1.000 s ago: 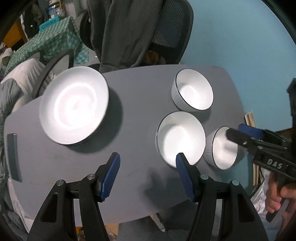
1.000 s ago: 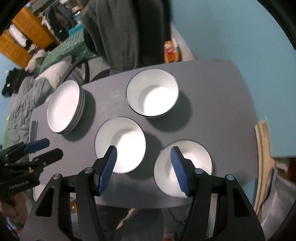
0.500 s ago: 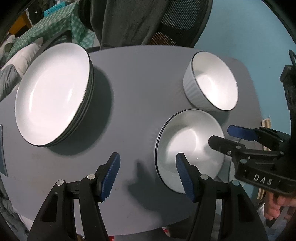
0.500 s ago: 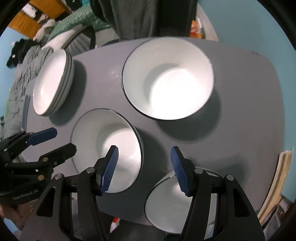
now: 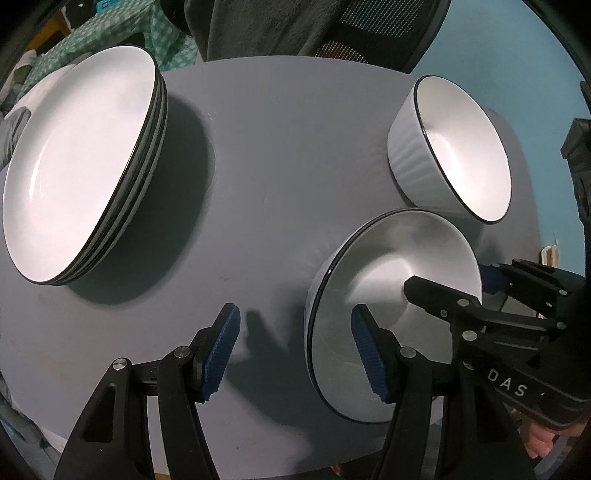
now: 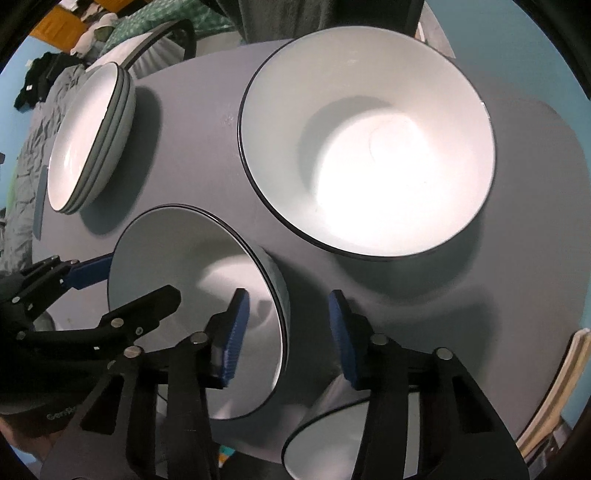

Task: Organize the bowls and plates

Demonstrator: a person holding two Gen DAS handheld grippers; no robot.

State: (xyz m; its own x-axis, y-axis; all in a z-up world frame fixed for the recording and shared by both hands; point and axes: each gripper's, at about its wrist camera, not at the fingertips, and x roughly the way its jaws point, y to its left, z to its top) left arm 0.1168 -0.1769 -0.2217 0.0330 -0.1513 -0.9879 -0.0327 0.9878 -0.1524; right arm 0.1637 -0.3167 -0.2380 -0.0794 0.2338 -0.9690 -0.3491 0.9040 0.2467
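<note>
Three white bowls with dark rims and a stack of white plates (image 5: 74, 166) stand on a grey table (image 5: 277, 166). My left gripper (image 5: 295, 350) is open astride the left rim of the middle bowl (image 5: 399, 266), one pad inside and one outside. My right gripper (image 6: 286, 328) straddles the opposite rim of that middle bowl (image 6: 177, 266); its jaws are closing, with a gap still showing at both pads. A larger-looking bowl (image 6: 369, 147) stands beyond it and a third bowl (image 6: 332, 435) lies under the right finger. The plate stack (image 6: 88, 140) sits far left.
An office chair draped with a dark garment (image 5: 277, 26) stands behind the table. A dark flat bar (image 6: 38, 206) lies at the table's left edge. Pale boards (image 6: 554, 387) lean by the blue wall on the right. Bare tabletop (image 5: 258, 184) lies between the plates and the bowls.
Both grippers have come down close to the table and now straddle the middle bowl's rim from opposite sides. The right jaws have narrowed; the left jaws keep their width.
</note>
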